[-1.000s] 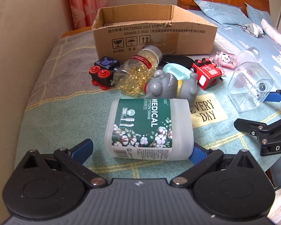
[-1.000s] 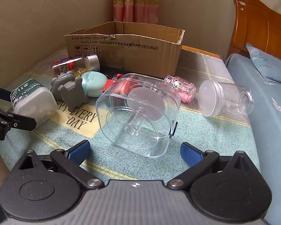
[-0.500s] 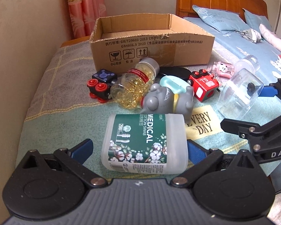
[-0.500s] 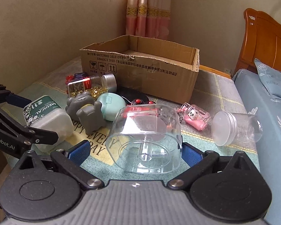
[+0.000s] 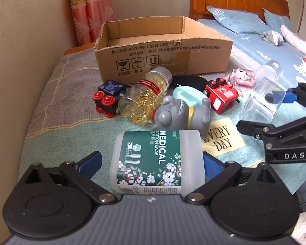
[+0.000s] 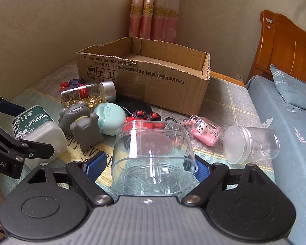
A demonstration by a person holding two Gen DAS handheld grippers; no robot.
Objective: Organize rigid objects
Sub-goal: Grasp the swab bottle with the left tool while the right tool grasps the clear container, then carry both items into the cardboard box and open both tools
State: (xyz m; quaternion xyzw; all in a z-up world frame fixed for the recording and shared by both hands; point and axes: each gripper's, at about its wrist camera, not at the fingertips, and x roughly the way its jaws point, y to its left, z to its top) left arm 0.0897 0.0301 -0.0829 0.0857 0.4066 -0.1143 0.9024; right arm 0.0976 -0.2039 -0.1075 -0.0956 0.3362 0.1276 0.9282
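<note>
My left gripper (image 5: 151, 161) stands open around a white cotton swab box with a green label (image 5: 159, 159); its left finger (image 5: 89, 161) is apart from the box, the right one is at its side. The box also shows in the right wrist view (image 6: 34, 128). My right gripper (image 6: 153, 163) is shut on a clear plastic container (image 6: 153, 153) and holds it off the cloth; it shows in the left wrist view (image 5: 261, 100) too. An open cardboard box (image 5: 163, 49) stands behind the pile.
On the cloth lie a capsule bottle (image 5: 144, 94), a grey elephant toy (image 5: 181, 114), a mint case (image 6: 110, 120), a red toy train (image 5: 222, 96), a dark train (image 5: 108, 96), a pink panda bottle (image 6: 204, 130) and a clear jar (image 6: 251, 145). The bed (image 6: 285, 106) is at right.
My right gripper closed on the clear container and lifted it. My left gripper moved forward around the swab box, which now sits deeper between the fingers.
</note>
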